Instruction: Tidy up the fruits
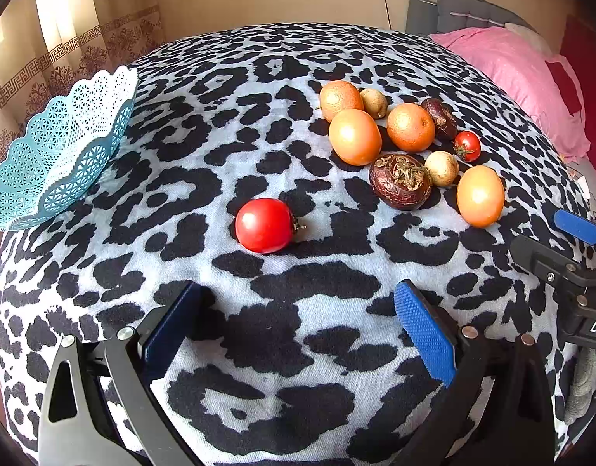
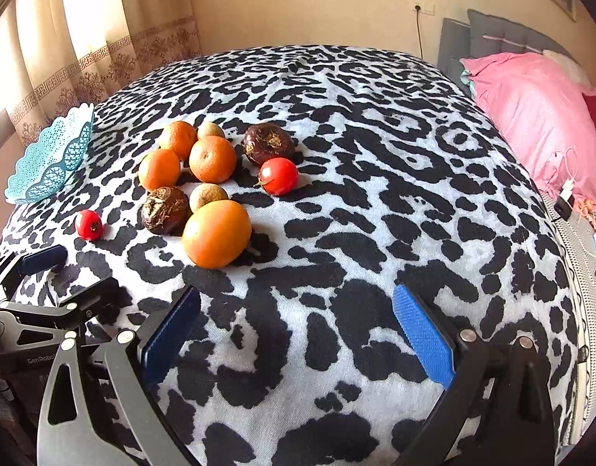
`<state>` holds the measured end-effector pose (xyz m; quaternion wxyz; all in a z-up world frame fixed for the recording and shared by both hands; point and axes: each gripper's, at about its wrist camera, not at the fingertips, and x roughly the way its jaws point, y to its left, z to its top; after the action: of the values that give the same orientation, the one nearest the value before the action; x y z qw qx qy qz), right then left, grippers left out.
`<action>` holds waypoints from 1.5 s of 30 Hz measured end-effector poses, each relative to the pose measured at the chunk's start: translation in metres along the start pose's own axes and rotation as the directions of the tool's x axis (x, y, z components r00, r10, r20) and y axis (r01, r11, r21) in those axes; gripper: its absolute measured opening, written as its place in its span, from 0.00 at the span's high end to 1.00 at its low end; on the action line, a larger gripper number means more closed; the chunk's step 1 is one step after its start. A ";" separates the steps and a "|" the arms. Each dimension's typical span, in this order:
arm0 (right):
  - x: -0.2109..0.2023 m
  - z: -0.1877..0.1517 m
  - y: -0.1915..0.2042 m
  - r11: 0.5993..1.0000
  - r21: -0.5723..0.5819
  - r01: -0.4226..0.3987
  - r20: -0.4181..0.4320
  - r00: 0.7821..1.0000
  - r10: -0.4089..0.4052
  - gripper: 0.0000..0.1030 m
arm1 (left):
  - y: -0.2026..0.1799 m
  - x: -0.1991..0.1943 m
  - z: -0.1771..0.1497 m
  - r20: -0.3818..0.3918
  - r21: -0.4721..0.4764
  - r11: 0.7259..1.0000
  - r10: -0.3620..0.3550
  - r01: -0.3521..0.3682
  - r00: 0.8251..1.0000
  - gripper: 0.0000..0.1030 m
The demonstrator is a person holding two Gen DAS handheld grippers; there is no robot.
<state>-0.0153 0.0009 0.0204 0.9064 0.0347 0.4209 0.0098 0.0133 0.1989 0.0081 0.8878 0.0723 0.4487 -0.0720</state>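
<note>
So both claws are spread wide and holding nothing, the left claw (image 1: 298, 334) and right claw (image 2: 298, 334) low over the leopard-print cloth (image 1: 259, 349). A lone red tomato (image 1: 264, 225) sits just ahead of the left one, the fruit pile (image 1: 406, 139) lies further back right, and the teal basket (image 1: 61, 147) sits at the far left edge.

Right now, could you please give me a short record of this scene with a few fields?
surface: leopard-print cloth
basket: blue lattice basket, nothing visible inside, at the far left edge
fruit pile: oranges, brown fruits, small tomato, clustered right of centre
stray item: large tomato, alone, nearest the left gripper
left gripper: open, holding nothing
right gripper: open, holding nothing
</note>
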 end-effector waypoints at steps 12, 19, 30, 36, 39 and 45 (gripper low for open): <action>-0.019 0.008 0.007 0.998 0.019 -0.052 0.095 0.994 0.049 0.05 | 0.003 -0.011 0.003 0.028 -0.009 1.000 -0.012 0.012 1.000 0.02; -0.024 0.009 0.005 0.999 0.027 -0.047 0.145 0.989 0.042 0.05 | 0.026 -0.030 0.011 0.098 -0.043 0.999 0.013 -0.009 0.995 0.02; -0.015 0.009 0.004 0.996 0.030 -0.088 0.101 0.991 0.084 0.07 | 0.028 -0.018 0.027 0.101 -0.034 0.999 0.002 0.001 0.995 0.02; -0.014 0.011 -0.001 0.994 0.049 -0.096 0.102 0.991 0.091 0.07 | 0.023 -0.009 0.031 0.090 -0.024 1.000 0.005 -0.003 0.996 0.03; -0.012 0.013 -0.001 0.994 0.055 -0.099 0.102 0.990 0.093 0.07 | 0.023 -0.006 0.031 0.086 -0.028 1.000 0.004 -0.001 0.996 0.03; -0.008 0.015 0.004 0.994 0.048 -0.102 0.092 0.991 0.097 0.07 | 0.023 -0.002 0.031 0.080 -0.027 1.000 -0.007 0.009 0.997 0.03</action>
<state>-0.0084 0.0038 0.0365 0.9214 0.0800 0.3778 0.0424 0.0413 0.2153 0.0296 0.9057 0.0556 0.4139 -0.0724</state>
